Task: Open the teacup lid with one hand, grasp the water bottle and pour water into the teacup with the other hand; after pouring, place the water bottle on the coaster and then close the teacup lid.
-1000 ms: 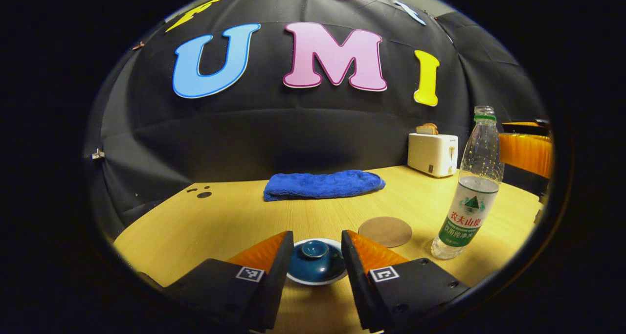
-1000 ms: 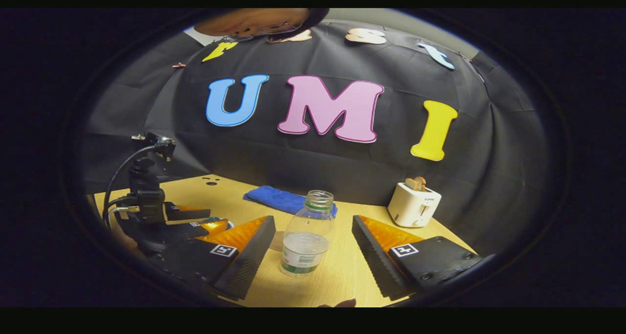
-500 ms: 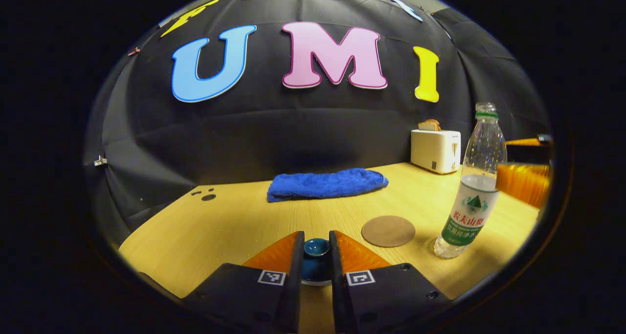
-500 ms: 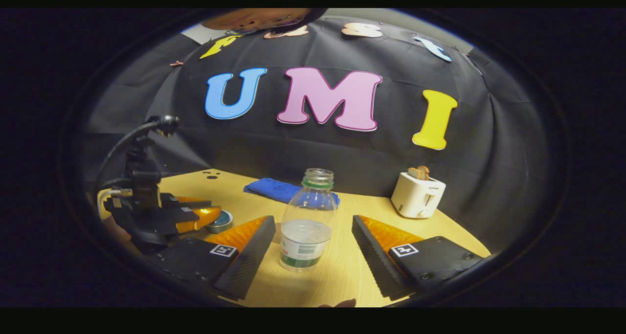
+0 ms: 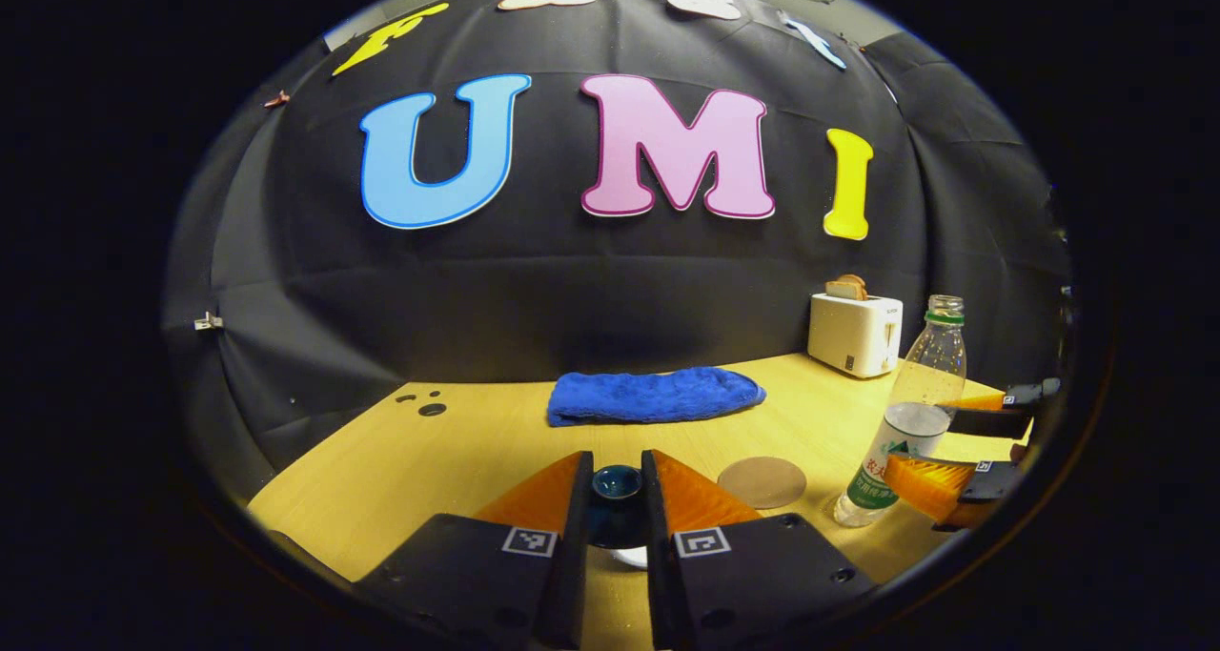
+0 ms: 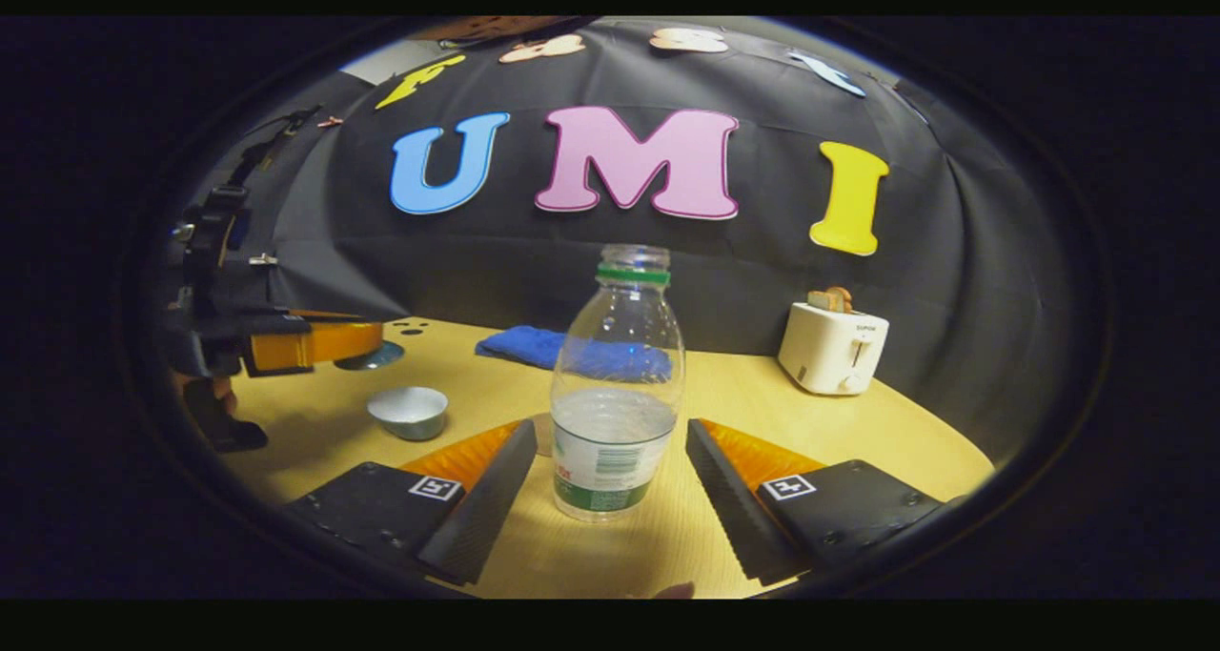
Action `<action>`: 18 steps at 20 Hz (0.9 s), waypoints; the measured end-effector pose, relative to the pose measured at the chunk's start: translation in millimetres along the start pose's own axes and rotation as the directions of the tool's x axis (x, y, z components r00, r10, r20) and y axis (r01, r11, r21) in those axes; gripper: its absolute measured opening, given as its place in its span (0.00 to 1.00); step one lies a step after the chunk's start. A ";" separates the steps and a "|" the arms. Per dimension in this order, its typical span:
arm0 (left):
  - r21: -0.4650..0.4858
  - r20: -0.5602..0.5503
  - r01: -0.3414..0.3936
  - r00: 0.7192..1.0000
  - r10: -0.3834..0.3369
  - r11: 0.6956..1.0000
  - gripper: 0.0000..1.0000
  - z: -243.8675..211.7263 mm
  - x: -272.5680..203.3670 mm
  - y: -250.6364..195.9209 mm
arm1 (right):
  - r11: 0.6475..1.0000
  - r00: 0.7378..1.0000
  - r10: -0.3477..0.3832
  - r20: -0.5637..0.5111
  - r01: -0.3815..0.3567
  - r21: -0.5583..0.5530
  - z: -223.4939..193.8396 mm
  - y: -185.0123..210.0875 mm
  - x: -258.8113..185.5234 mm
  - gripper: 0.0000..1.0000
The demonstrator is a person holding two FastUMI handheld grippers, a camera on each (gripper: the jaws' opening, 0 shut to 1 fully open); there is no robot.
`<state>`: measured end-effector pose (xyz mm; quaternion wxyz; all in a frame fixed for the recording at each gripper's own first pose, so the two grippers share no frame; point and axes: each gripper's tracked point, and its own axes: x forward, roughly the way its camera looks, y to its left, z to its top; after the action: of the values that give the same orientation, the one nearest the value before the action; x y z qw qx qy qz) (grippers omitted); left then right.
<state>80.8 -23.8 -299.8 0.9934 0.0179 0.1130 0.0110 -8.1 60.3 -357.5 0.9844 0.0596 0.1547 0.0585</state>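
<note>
Left gripper (image 5: 615,508): my jaws are clenched on the teacup lid (image 5: 616,484), lifted off the cup; if my pinch on the small knob slackens, the lid drops.
Right gripper (image 6: 605,484): jaws released, straddling the water bottle (image 6: 615,413) at 12 o'clock, not yet pressing it.
Bottle risk: it is uncapped and part full; an off-centre squeeze could tip or slosh it, I judge.
Teacup (image 6: 408,411): uncovered on the desk (image 6: 753,403) at 10 o'clock, beneath the raised lid.
Coaster (image 5: 762,481): just beside the bottle; pouring across could wet it.
Blue towel (image 5: 656,396): farther back, 12 o'clock.
</note>
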 end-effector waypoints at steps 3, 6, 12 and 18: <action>0.013 0.002 -0.011 1.000 0.011 1.000 0.27 1.9 -3.0 6.9 | 1.000 1.000 -0.006 -0.022 0.006 0.002 -11.9 -0.4 6.2 0.98; 0.008 -0.001 -0.016 1.000 0.016 1.000 0.27 -1.2 -4.0 9.1 | 1.000 0.998 -0.004 -0.064 0.005 0.019 -25.2 1.3 11.3 0.98; 0.011 -0.004 -0.016 1.000 0.016 1.000 0.27 -3.9 -7.3 11.2 | 0.999 0.994 -0.015 -0.105 0.019 0.033 -35.1 -0.1 14.0 0.94; 0.015 0.001 -0.033 0.999 0.033 0.999 0.27 -3.0 -10.0 21.1 | 0.999 0.991 -0.050 -0.126 0.048 -0.019 -24.8 -7.3 21.7 0.72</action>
<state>70.0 -2.9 -299.6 0.9930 0.0269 0.1124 0.0264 5.4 58.4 -388.4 0.9742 0.0442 0.2177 0.0393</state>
